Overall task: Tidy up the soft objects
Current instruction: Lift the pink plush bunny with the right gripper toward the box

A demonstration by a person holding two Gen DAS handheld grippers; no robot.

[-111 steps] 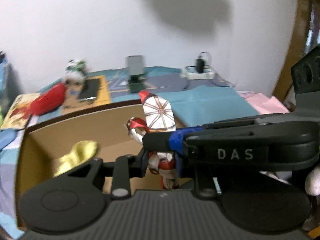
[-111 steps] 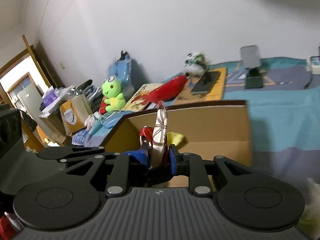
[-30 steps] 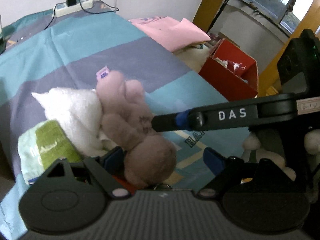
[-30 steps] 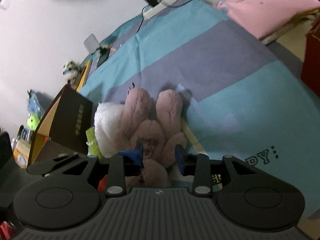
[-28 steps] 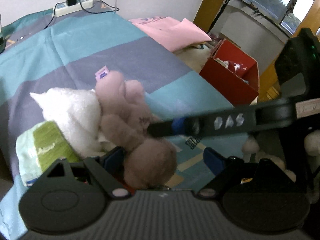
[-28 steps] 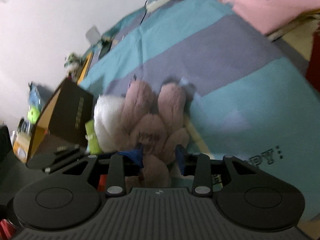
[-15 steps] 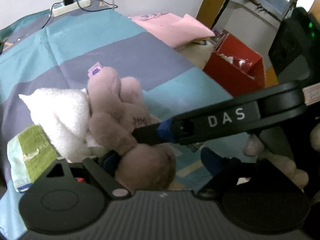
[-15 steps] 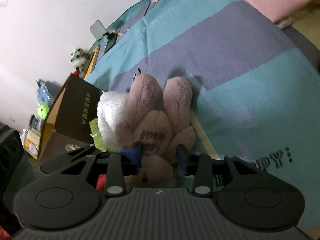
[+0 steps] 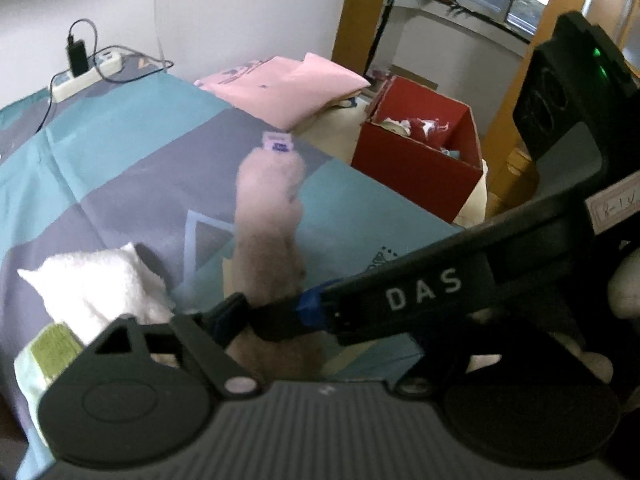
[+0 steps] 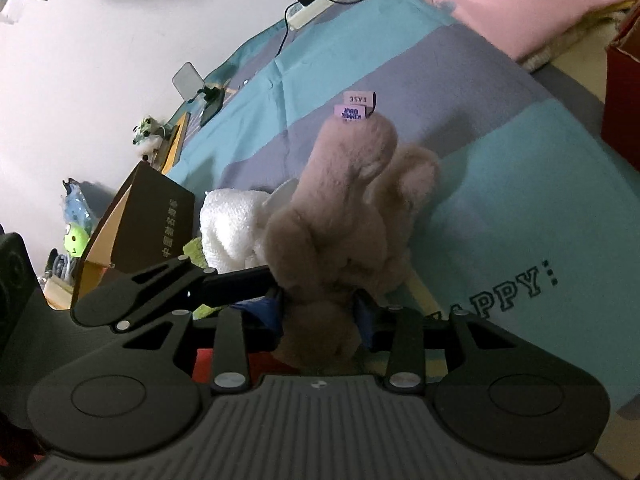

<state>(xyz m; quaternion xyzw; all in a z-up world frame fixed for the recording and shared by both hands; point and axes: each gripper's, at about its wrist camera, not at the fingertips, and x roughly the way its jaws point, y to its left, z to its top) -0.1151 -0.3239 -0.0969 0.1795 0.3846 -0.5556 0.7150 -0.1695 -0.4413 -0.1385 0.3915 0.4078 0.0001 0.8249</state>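
The pink plush rabbit (image 10: 340, 216) is deep-piled and fuzzy, its long ears standing up from the bedspread (image 10: 500, 184) with two small lilac fabric tags at the tip of the taller ear. Its lower body sits between the blue-padded fingers of the right gripper (image 10: 320, 312), whose pads press into the fur on both sides even as the jaws ease apart, so the rabbit is held there, raised off the cloth. The left gripper (image 9: 320, 320) stands wide, spreading further; one blue pad is near the rabbit's left flank, the other is hidden behind the right gripper's arm, and whether it touches the fur cannot be told. Just left of the rabbit lies a white terry towel (image 10: 232, 220), nubbly and bunched to a point, with a pale green folded cloth (image 9: 44, 352) beyond it. Further left of the rabbit stands a brown cardboard box (image 10: 156, 208), stiff and sharp-cornered. The bedspread is smooth woven cotton in teal and grey-violet bands, with printed letters right of the rabbit, where the cloth lies bare and flat. Behind the rabbit, a folded pink sheet (image 9: 288, 84) rests at the bed's far corner, and past the bed's right edge sits a red open box (image 9: 420, 160). A white power strip (image 10: 320, 0) with cables lies by the wall, far behind the rabbit.
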